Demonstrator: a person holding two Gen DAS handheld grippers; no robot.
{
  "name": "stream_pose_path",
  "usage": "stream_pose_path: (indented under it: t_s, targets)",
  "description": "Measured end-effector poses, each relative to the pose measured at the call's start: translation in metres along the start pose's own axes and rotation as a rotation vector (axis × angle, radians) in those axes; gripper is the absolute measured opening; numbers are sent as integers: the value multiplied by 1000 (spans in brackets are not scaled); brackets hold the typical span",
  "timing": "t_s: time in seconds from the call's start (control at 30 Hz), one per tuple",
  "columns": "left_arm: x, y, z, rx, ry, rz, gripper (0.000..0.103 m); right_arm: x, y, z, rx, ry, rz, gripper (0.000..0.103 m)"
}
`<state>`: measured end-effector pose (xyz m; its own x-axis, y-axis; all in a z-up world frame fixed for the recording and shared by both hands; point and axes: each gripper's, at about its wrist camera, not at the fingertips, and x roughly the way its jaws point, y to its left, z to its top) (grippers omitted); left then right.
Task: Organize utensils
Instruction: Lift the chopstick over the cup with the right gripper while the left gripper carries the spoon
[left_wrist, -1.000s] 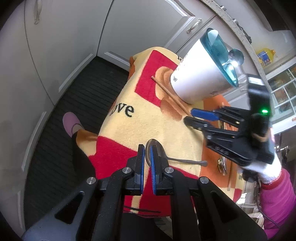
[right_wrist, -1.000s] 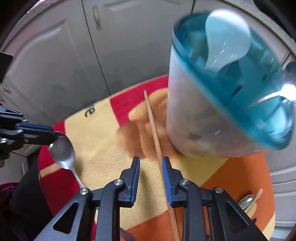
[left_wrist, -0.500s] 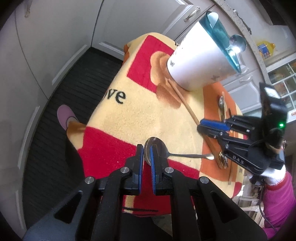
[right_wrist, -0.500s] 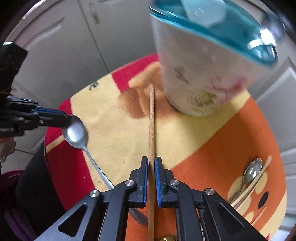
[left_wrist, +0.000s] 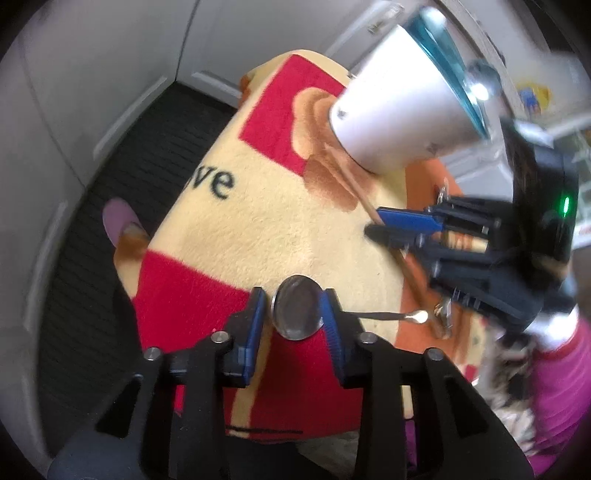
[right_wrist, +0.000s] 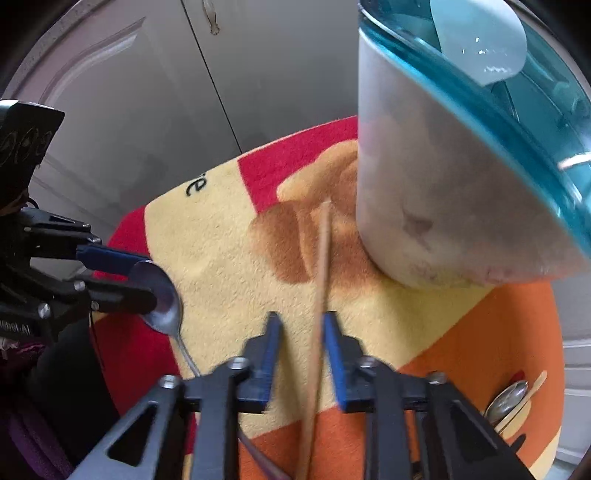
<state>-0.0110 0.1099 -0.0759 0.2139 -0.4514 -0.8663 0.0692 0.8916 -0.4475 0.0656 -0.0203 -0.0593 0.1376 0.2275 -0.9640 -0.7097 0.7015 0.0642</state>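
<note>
**Lining up the chopstick with the holder**

We are working over a fleece blanket (left_wrist: 258, 229) in yellow, red and orange. The white utensil holder (right_wrist: 424, 184) with the teal slotted top is standing at its far side and already has spoons in it.

We are closing the right gripper (right_wrist: 302, 321) around a wooden chopstick (right_wrist: 323, 258). The jaws are still standing clear on both sides, so nothing is gripped. The stick's long axis is running straight down the gap and away from us, and its far tip is ending just beside the holder's base. This hand is the nearer one to the holder, which is sitting ahead and to the right.

We are opening the left gripper (left_wrist: 293, 299). The bowl of a metal spoon (left_wrist: 297, 314) is lying between its pads on the blanket, not clamped as far as we can tell. Its handle is pointing sideways toward the right gripper.
</note>
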Motion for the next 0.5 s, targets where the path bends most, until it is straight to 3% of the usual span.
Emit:
stream_pose_path:
  t_s: [0.03,0.2,0.5]
  targets:
    - [2,-4,0,27,-2,19,10,0,-2,2,9,1,18,6]
    - [-11,-10,-3,28,-50,7,6,-15,7,-5,-10,-31,20,6]
    - [-79,-52,1,158,-189,50,1,-112,-17,-36,122,-300,112,6]
